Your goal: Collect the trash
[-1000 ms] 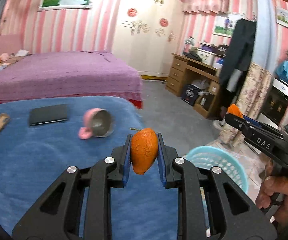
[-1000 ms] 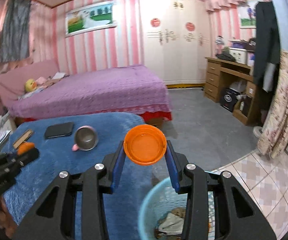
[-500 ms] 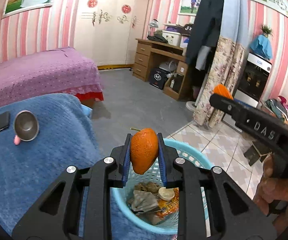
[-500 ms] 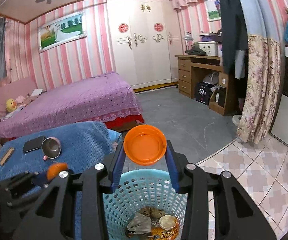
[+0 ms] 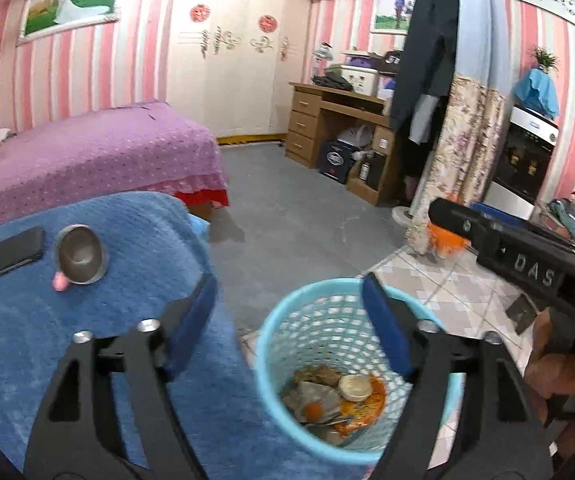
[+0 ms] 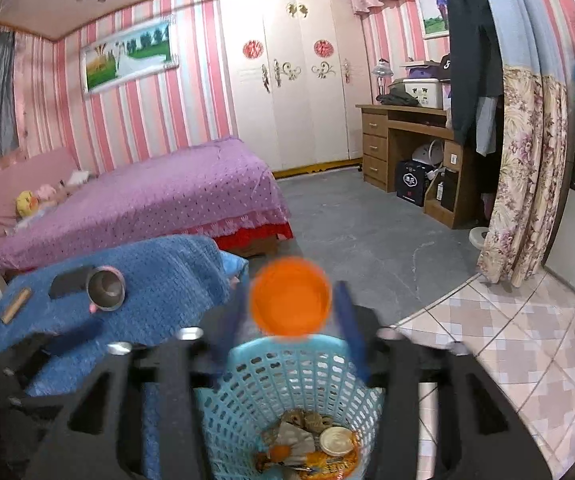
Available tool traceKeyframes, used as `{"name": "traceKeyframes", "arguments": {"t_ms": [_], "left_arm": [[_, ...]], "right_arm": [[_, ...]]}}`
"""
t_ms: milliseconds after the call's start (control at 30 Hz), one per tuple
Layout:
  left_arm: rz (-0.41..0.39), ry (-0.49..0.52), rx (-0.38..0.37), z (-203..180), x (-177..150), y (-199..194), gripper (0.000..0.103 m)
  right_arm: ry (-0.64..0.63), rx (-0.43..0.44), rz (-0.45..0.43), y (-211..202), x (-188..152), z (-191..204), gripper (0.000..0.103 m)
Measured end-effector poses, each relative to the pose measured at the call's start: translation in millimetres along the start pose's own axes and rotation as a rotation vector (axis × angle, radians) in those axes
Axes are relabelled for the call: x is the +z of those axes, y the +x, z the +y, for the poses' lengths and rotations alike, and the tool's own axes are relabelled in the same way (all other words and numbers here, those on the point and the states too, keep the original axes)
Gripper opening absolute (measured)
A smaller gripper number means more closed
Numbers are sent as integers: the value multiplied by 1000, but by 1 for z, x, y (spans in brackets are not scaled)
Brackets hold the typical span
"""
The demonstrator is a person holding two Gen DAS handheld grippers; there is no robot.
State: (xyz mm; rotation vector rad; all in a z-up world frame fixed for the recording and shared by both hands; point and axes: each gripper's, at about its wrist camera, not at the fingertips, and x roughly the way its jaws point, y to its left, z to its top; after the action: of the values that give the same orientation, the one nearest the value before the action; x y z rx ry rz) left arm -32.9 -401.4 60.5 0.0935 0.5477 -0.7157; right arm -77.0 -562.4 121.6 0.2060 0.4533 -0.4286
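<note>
both claws just opened over the bin (image 5: pixel 275 332). left claw (image 5: pixel 287 308) empty, orange peel (image 5: pixel 313 411) now below it in bin. right claw (image 6: pixel 289 312) wide, orange cup (image 6: pixel 290 297) between its jaws, prob dropping.

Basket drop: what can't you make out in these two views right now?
- Orange cup: right wrist view, motion-blurred between the just-opened right tongs; whether the pads touch it is unclear.
- Basket contents: partly hidden by the left tongs, which have just opened with nothing between them.
- Basket's near rim: cut off by the right view's bottom edge.
</note>
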Motion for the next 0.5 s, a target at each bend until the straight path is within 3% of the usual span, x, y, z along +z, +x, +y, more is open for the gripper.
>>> {"name": "traceKeyframes", "arguments": {"t_ms": [33,167,400,500], "left_arm": [[-10,11,25,7,-1,-6,91],[-37,56,132,40,-3,-34,97],[-81,20,317,129,-22,-102,97],[-85,31,448,170,-40,-126,98]], "right_arm": [[-7,-27,-6,0,0,2,82],[40,-2,-26,-4,3,5,82],[6,79,-40,-1,0,53,87],[-45,147,-26,7,-11,98,91]]}}
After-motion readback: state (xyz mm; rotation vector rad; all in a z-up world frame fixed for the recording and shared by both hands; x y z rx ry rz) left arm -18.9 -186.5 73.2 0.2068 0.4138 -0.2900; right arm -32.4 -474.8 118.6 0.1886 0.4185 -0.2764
